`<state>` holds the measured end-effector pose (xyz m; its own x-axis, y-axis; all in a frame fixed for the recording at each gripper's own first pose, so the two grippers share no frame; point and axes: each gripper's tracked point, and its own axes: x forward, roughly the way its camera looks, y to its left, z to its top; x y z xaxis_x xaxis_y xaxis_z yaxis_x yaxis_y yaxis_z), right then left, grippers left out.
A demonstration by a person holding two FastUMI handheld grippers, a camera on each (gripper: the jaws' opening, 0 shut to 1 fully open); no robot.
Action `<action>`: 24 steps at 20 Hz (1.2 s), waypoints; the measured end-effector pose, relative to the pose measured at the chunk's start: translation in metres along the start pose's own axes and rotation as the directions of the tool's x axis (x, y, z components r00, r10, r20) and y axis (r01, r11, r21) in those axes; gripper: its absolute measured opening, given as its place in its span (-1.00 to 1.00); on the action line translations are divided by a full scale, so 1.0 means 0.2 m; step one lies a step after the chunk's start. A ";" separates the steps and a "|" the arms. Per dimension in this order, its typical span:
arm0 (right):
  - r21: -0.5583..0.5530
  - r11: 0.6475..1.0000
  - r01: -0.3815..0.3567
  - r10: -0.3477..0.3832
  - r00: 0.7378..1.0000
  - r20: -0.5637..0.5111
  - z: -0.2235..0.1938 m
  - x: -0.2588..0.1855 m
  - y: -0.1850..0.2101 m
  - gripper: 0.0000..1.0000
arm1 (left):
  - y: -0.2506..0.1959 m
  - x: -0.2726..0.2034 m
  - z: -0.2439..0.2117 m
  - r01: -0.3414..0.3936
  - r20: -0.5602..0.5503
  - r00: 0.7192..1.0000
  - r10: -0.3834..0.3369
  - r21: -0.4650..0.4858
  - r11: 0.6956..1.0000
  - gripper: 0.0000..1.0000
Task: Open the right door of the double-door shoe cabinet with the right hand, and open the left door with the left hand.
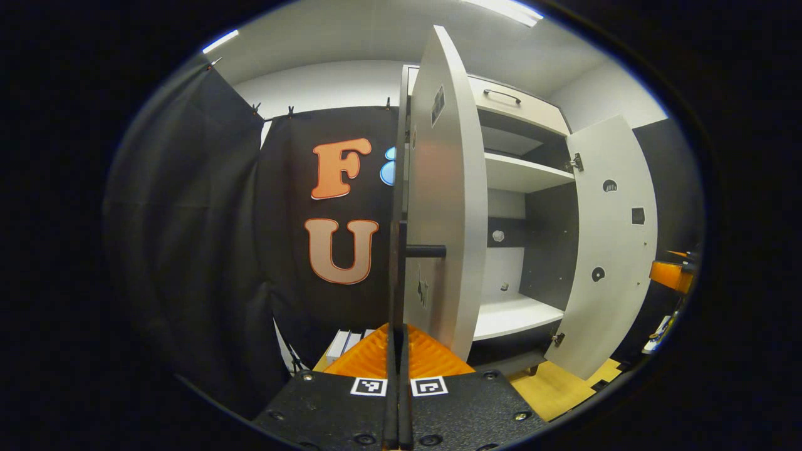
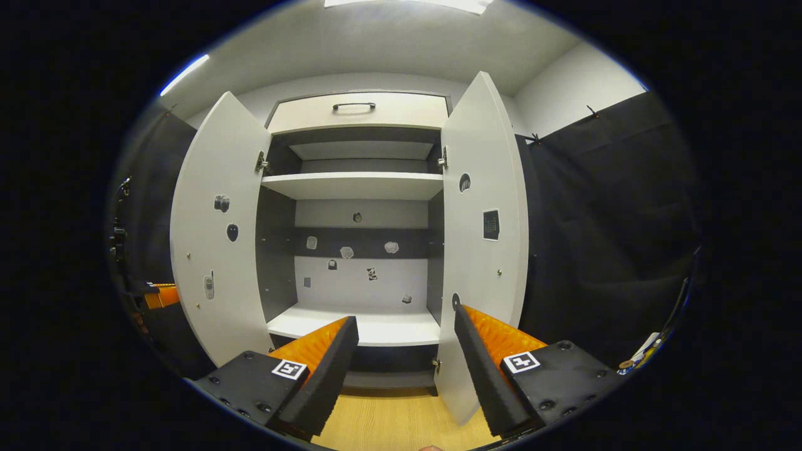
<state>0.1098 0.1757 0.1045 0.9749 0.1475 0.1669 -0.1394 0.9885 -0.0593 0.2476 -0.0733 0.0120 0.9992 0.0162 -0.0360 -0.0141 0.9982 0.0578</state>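
The white double-door shoe cabinet [image 2: 357, 185] stands with both doors swung out. In the left gripper view the left door [image 1: 445, 188] appears nearly edge-on, and its black bar handle [image 1: 426, 251] juts from the outer face. My left gripper [image 1: 396, 351] is shut on that handle's vertical bar, and the right door [image 1: 611, 250] stands open farther right. In the right gripper view the left door [image 2: 213, 250] and right door [image 2: 482, 188] flank bare shelves. My right gripper [image 2: 406, 316] hangs open before the cabinet with nothing between its fingers, its right finger just in front of the right door's lower edge.
A drawer with a dark handle [image 2: 354, 106] tops the cabinet. Small stickers dot the doors and the back panel. Wooden floor [image 2: 388, 419] lies below. Black cloth walls stand on both sides. The other gripper shows as an orange part [image 1: 673, 272] at the right edge.
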 end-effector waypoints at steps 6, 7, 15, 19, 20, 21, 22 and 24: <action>-0.015 1.000 -0.002 0.002 1.000 -0.021 -0.03 0.03 -0.03 0.96 | 0.01 -0.03 0.00 -0.029 -0.029 0.999 0.028 -0.021 0.999 -1.00; -0.021 1.000 0.000 -0.001 1.000 -0.025 -0.03 0.04 -0.04 0.96 | 0.01 -0.04 0.02 -0.029 -0.030 0.999 0.028 -0.022 0.999 -1.00; -0.013 1.000 0.024 -0.025 0.999 -0.024 -0.02 0.03 -0.13 0.87 | -0.14 -0.23 0.17 -0.057 -0.001 0.998 0.057 0.008 0.998 -1.00; -0.019 0.999 0.033 -0.034 0.999 -0.021 -0.01 0.01 -0.17 0.87 | -0.26 -0.31 0.29 -0.058 0.041 0.998 0.056 0.035 0.998 -0.86; -0.018 0.999 0.035 -0.035 0.999 -0.019 -0.01 0.01 -0.17 0.87 | -0.31 -0.32 0.31 -0.045 0.046 0.998 0.044 0.034 0.998 -0.81; -0.016 0.999 0.036 -0.036 0.999 -0.018 0.00 0.00 -0.18 0.87 | -0.36 -0.32 0.31 -0.033 0.049 0.998 0.031 0.031 0.999 -0.65; -0.014 0.999 0.037 -0.038 0.999 -0.016 0.00 0.00 -0.19 0.87 | -0.40 -0.32 0.32 -0.027 0.050 0.998 0.026 0.027 0.999 -0.57; -0.010 0.999 0.045 -0.045 0.999 -0.011 0.01 -0.01 -0.22 0.87 | -0.49 -0.33 0.35 -0.012 0.066 0.998 0.010 0.022 1.000 -0.10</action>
<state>0.1129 0.1324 0.1080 0.9821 0.1027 0.1582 -0.0940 0.9937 -0.0615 0.1864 -0.1769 0.0781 0.9993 0.0226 0.0301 -0.0250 0.9965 0.0798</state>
